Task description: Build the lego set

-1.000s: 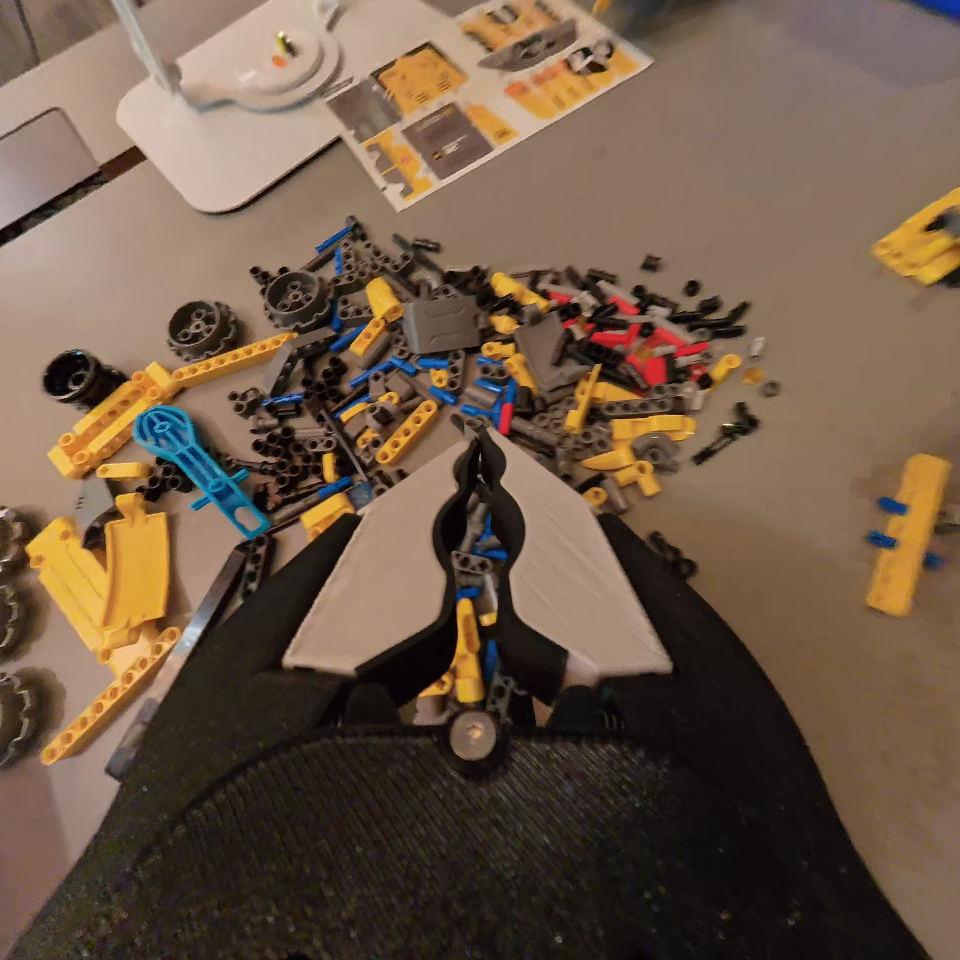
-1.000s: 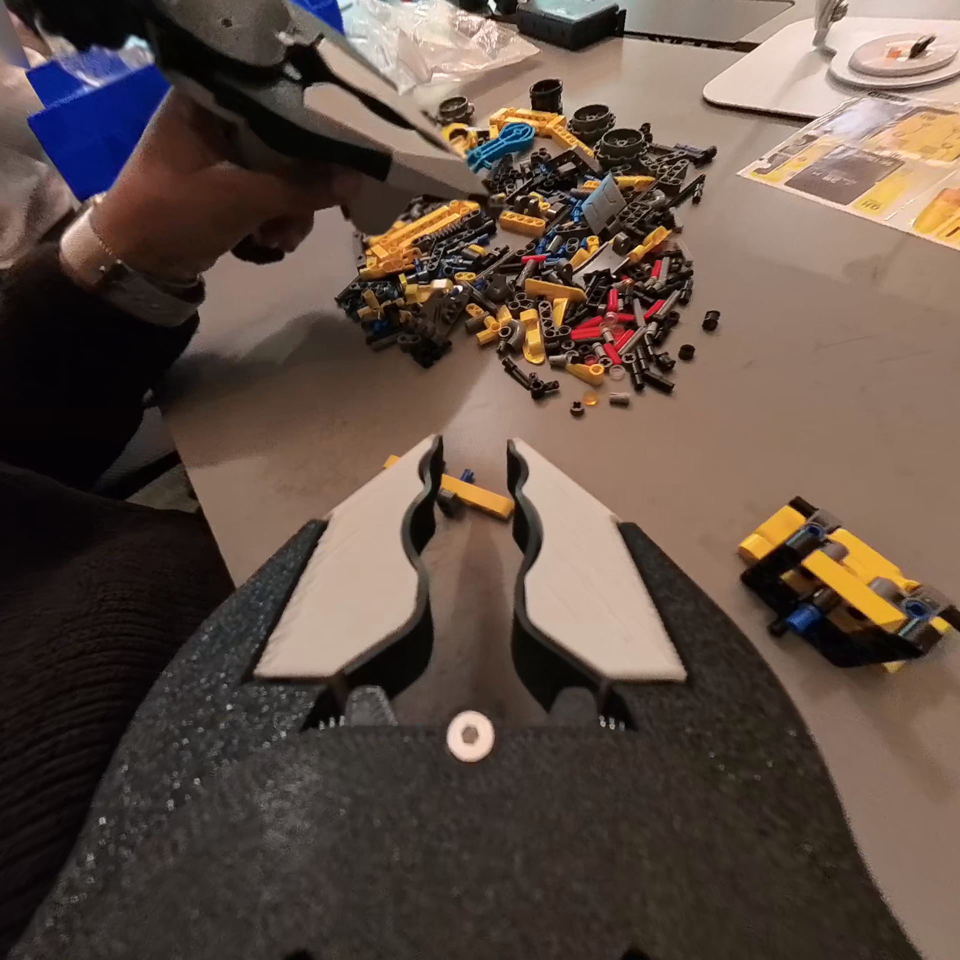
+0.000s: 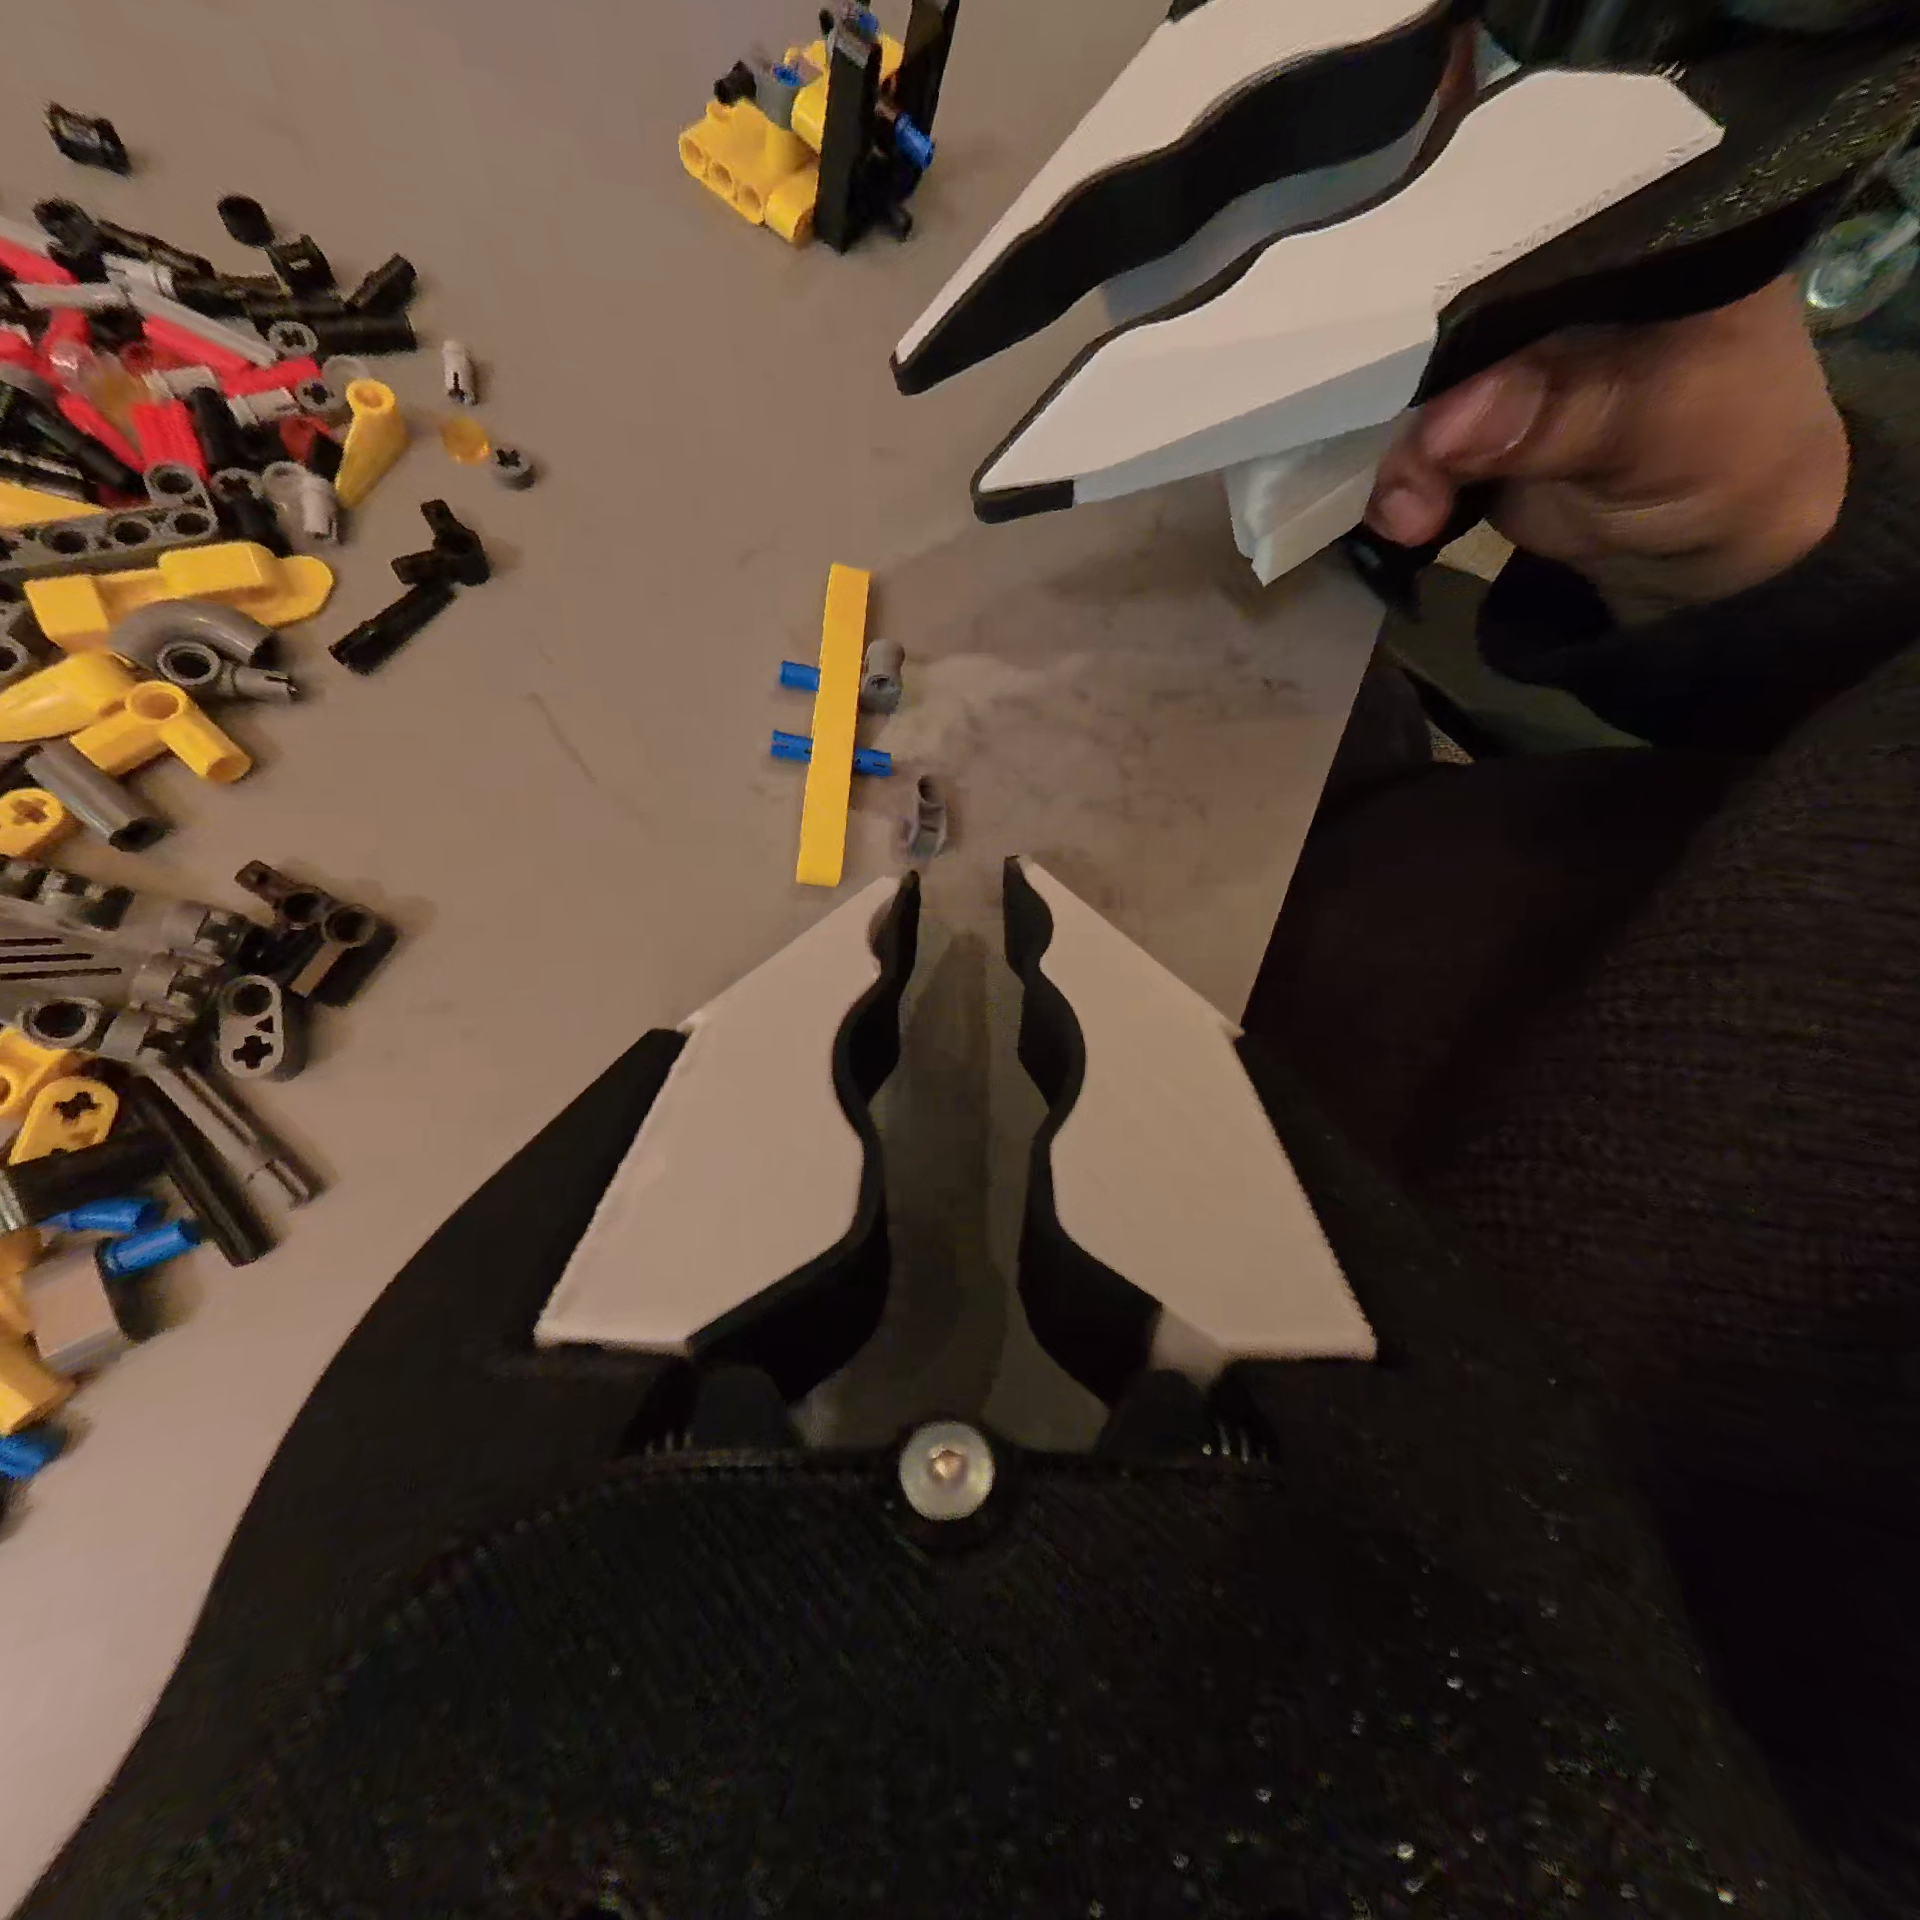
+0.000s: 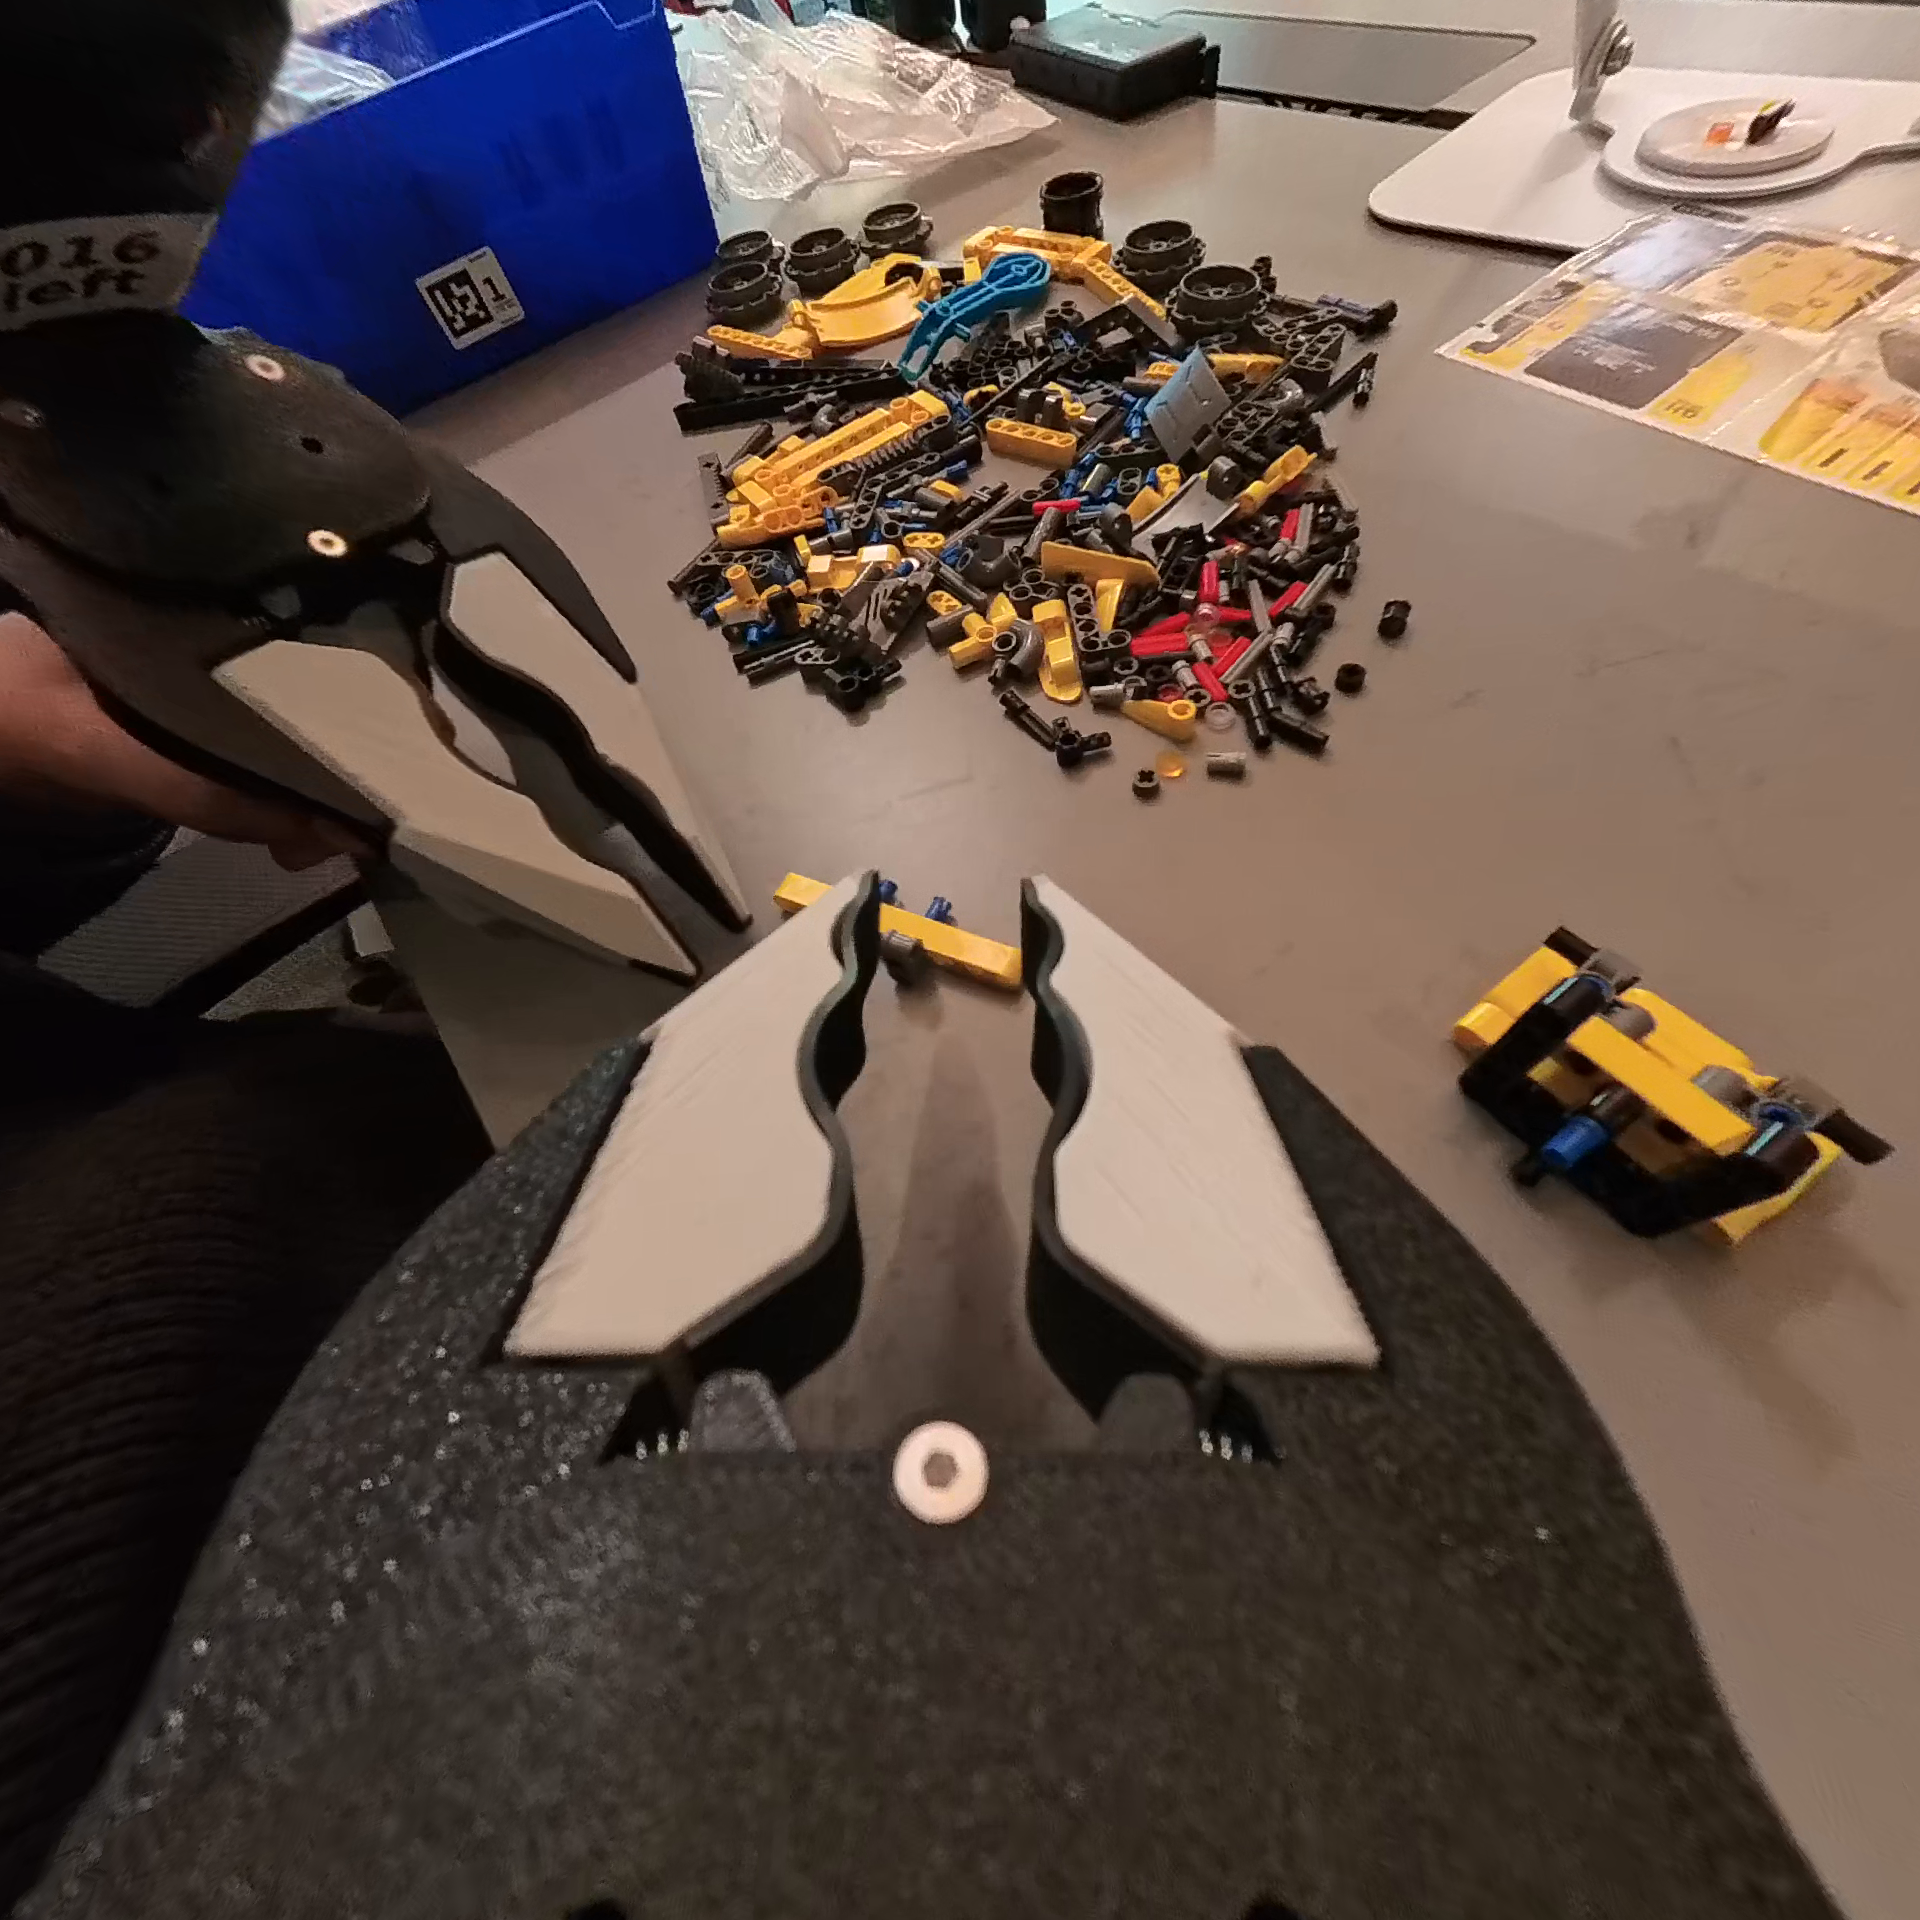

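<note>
A yellow beam [image 3: 836,727] with two blue pins lies near the table's front edge, with a grey bush [image 3: 881,675] against it. A small grey connector [image 3: 925,821] lies just ahead of my left gripper [image 3: 961,873], which is slightly open and empty, low over the table. My right gripper [image 4: 948,883] is open and empty, its tips hovering over the same beam [image 4: 956,951]. Each gripper shows in the other's view: the right one at upper right [image 3: 940,442], the left one at left [image 4: 717,945], both close to the beam.
A large pile of loose yellow, black, grey and red parts [image 4: 1039,520] lies mid-table. A part-built yellow and black assembly [image 4: 1652,1101] sits to the right. A blue bin [image 4: 468,177], a printed sheet [image 4: 1714,343] and a white stand base [image 4: 1558,156] stand farther back. The grippers' ends are close to 8 cm from one another. From either gripper's tips it is about 5 cm to the grey bush [image 3: 881,675]. Look for it in the right wrist view [image 4: 932,989] too.
My left gripper was shut above the parts pile; it has moved to the front edge beside the yellow beam and now stands open. My right gripper has hardly moved.
</note>
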